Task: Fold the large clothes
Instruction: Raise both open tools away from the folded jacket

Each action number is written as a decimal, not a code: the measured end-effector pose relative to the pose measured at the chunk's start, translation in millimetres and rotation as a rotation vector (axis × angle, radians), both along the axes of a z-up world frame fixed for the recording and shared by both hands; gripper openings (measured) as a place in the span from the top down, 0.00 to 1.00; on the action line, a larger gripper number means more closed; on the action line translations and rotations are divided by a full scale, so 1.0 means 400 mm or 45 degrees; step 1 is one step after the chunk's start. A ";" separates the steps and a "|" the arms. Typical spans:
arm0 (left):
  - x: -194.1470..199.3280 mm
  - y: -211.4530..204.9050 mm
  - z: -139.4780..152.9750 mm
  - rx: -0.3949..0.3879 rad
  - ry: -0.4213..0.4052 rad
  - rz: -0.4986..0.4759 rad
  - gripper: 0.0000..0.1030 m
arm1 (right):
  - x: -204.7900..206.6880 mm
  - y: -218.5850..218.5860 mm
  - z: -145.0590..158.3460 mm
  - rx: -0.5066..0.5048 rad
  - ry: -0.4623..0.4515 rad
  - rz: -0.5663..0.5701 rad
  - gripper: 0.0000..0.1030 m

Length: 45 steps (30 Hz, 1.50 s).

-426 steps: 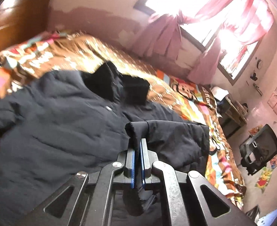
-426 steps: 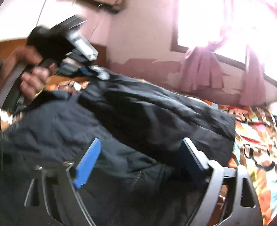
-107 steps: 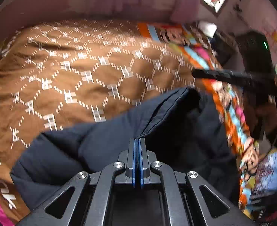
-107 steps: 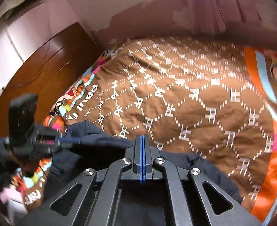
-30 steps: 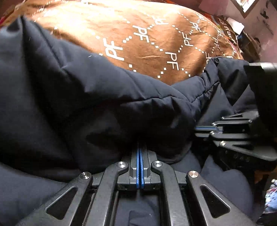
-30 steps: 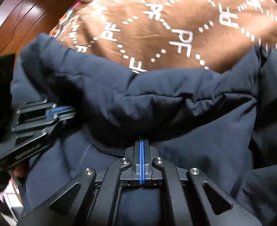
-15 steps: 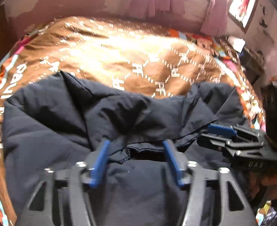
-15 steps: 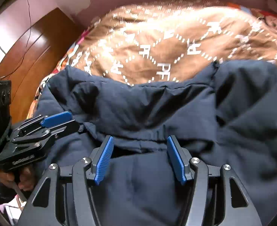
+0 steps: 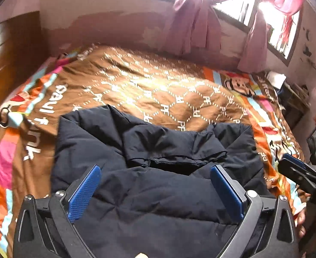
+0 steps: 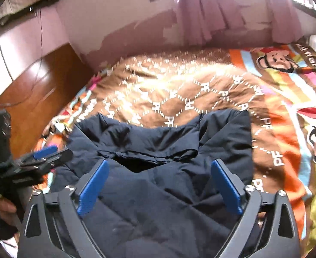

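Left hand-held gripper (image 9: 155,190) and right hand-held gripper (image 10: 159,188) angle downward side by side, jaws opening, nothing between them.

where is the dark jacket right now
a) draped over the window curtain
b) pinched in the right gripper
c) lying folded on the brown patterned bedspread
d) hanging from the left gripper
c: the dark jacket lies bunched in a fold on the brown bedspread, and nothing is pinched in the left gripper or the right gripper, whose jaws are opening.

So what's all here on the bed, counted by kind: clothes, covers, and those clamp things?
Dark jacket: 1
Patterned bed cover: 1
Grippers, both open over the jacket: 2 (left gripper, right gripper)
Total: 4
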<state>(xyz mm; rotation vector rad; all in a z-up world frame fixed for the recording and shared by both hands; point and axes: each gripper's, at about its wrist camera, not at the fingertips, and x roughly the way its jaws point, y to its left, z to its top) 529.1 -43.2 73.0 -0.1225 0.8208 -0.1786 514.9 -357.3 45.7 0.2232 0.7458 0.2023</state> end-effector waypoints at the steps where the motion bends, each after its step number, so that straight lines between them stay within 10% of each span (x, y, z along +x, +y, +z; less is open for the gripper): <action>1: -0.020 0.002 0.013 0.002 -0.021 0.008 0.00 | -0.018 -0.002 0.015 0.006 -0.017 0.004 0.03; 11: -0.205 0.011 0.099 0.025 -0.178 0.020 0.00 | -0.220 -0.009 0.090 -0.046 -0.173 -0.029 0.02; 29: -0.503 0.000 0.052 0.064 -0.458 -0.096 0.00 | -0.491 0.009 -0.023 0.028 -0.411 0.010 0.01; 36: -0.732 0.014 0.178 0.064 -0.625 -0.060 0.00 | -0.693 0.004 0.100 0.025 -0.476 -0.014 0.01; 45: -0.960 0.008 0.237 0.247 -0.530 -0.125 0.00 | -0.943 0.022 0.195 -0.049 -0.466 0.005 0.01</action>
